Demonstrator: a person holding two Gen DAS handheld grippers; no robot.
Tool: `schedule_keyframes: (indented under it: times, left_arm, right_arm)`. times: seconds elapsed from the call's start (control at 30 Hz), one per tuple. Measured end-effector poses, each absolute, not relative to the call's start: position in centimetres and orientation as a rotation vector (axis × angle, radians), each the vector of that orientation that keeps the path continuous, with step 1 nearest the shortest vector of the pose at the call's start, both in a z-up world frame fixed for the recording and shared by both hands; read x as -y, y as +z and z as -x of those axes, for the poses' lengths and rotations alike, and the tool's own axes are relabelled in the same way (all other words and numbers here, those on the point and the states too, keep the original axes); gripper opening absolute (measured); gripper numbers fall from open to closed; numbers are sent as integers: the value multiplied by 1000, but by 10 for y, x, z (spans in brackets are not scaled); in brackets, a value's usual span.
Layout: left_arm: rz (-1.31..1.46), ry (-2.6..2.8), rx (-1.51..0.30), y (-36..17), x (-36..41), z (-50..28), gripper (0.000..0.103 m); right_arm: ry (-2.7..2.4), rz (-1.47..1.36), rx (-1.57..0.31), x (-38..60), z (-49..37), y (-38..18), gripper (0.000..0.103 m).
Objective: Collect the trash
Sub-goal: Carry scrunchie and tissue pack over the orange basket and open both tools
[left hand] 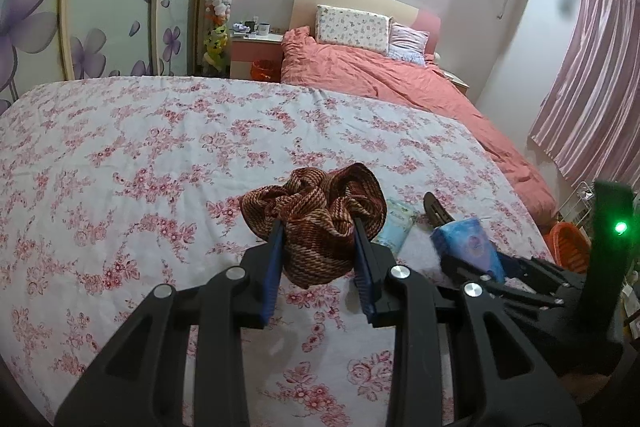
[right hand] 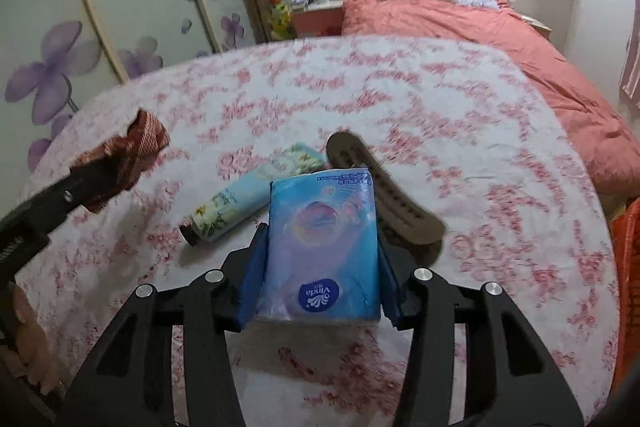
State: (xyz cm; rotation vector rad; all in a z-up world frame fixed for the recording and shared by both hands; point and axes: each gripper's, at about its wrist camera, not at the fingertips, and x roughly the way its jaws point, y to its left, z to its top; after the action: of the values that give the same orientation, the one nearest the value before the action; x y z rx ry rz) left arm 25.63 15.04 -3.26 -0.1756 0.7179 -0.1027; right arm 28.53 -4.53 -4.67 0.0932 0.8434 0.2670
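A: How much room is there on the floral sheet (left hand: 140, 155)?

B: Plenty. It spreads wide and bare to the left and toward the far edge, where the wardrobe doors (left hand: 112, 7) rise; the coral bed (left hand: 400, 83) lies beyond on the right, and an orange basket (left hand: 568, 243) sits past the sheet's right edge.

A: And the things being gathered?

B: The largest is the brown striped cloth (left hand: 320, 219), bunched in a wad (no clear long axis), lifted off the sheet with the left gripper (left hand: 320, 259) clamped on it, blue pads pressing its sides. Next, the blue tissue pack (right hand: 324, 247), its long axis running straight along the right gripper (right hand: 322, 267), logo end nearest the camera; the pads sit against both its long sides, gripping it.

A: What lies around them?

B: Just beyond the pack, a pale floral packet (right hand: 256, 191) lies flat, slanting from near-left to far-right. A dark curved strap with holes (right hand: 380, 187) lies to the pack's right, partly behind it, one end touching the packet's far corner. Both stay on the sheet, close under the right gripper; the two grippers stand side by side, near each other
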Motion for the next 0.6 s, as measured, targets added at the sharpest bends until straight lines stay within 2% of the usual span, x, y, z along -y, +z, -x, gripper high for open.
schedule_keyframes:
  times: [0.6]
  left_arm:
    - [139, -196, -622, 18, -96, -230, 32]
  right_arm:
    - [158, -176, -616, 115, -242, 25, 49]
